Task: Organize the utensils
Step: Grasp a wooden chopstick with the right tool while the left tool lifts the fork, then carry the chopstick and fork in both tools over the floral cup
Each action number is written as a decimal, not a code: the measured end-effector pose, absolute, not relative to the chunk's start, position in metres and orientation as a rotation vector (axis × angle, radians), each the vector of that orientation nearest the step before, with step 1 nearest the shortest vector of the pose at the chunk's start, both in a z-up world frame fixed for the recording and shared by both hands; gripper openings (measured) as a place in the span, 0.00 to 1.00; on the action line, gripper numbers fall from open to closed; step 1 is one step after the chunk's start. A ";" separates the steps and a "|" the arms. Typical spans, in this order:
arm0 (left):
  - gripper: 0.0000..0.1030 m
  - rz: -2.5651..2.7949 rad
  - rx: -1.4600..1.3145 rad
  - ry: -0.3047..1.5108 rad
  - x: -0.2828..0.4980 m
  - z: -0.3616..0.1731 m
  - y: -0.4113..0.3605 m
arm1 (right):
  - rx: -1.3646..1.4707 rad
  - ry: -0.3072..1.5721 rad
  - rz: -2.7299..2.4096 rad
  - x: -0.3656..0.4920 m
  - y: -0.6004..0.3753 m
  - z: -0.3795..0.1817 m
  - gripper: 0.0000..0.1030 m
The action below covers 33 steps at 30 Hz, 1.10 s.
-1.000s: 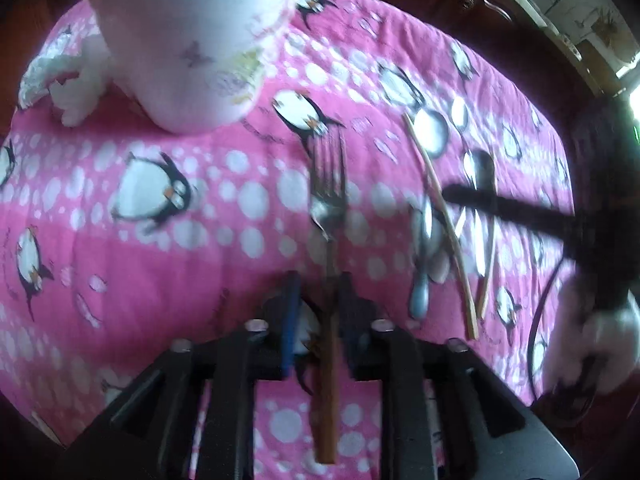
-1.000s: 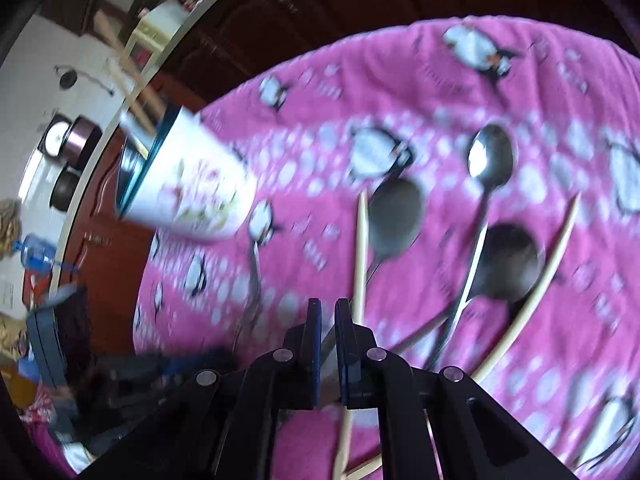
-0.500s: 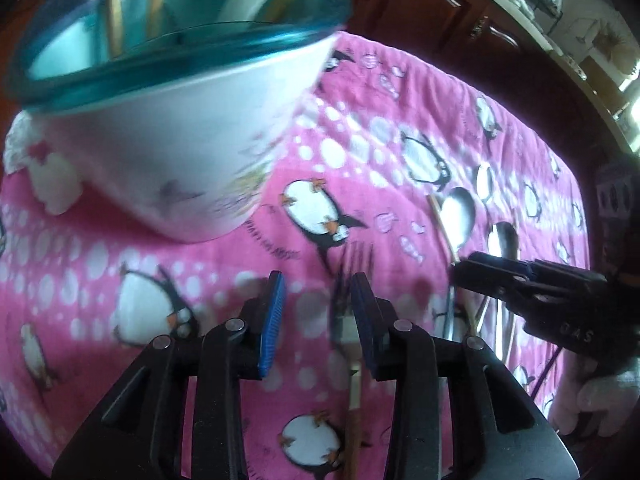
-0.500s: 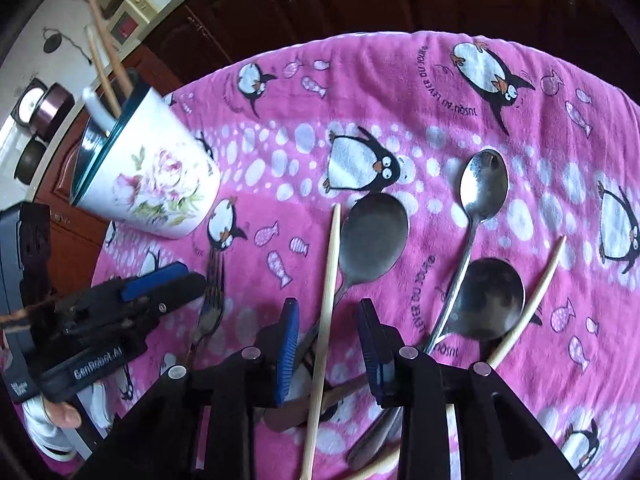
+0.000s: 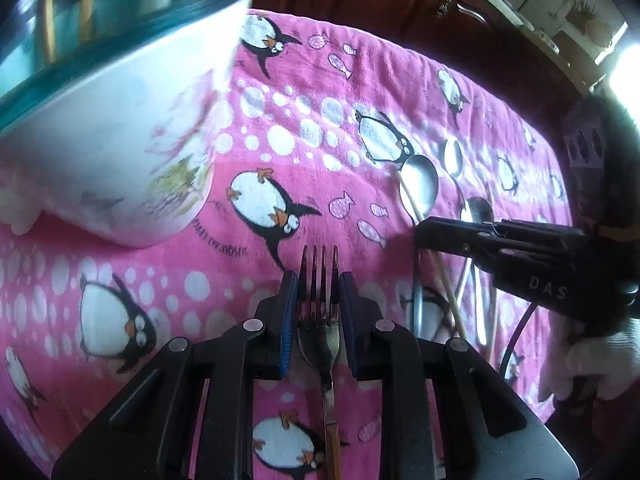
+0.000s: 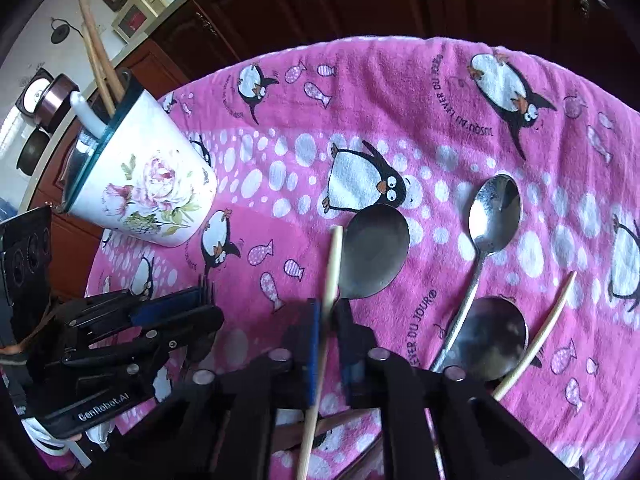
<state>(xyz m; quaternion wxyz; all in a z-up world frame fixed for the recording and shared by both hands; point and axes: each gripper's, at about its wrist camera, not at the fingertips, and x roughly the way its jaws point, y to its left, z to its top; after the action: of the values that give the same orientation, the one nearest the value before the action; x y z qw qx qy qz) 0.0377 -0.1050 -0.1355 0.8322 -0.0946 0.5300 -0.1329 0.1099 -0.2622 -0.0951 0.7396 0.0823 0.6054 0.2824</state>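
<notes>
My left gripper [image 5: 318, 300] is shut on a wooden-handled fork [image 5: 320, 320], its tines pointing toward the floral cup [image 5: 108, 152]. The cup [image 6: 140, 184] holds chopsticks [image 6: 96, 52] and a white utensil. My right gripper [image 6: 326, 320] is shut on a pale chopstick [image 6: 332, 264] that lies beside a large spoon [image 6: 372, 256]. Two more spoons [image 6: 492, 216] and a second chopstick [image 6: 536, 332] lie on the pink penguin cloth [image 6: 400, 112]. The right gripper shows in the left wrist view [image 5: 420, 236].
Dark wooden cabinets [image 6: 320, 8] stand behind the table. A counter with pots [image 6: 44, 96] is at the far left. The left gripper [image 6: 200, 300] sits close to the right one, left of the spoons.
Both grippers have shut: the left on the fork's head, the right on the chopstick. The left gripper moved a little nearer the cup.
</notes>
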 end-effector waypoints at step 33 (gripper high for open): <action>0.02 -0.277 -0.209 0.821 -0.055 -0.007 -0.054 | 0.259 1.067 0.738 0.059 -0.258 0.017 0.04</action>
<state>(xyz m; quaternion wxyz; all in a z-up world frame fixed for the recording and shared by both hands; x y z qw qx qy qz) -0.0551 -0.0540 -0.0074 0.9023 -0.1011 0.3971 -0.1339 0.0590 -0.2579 0.0170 0.7890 0.1201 0.4956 0.3428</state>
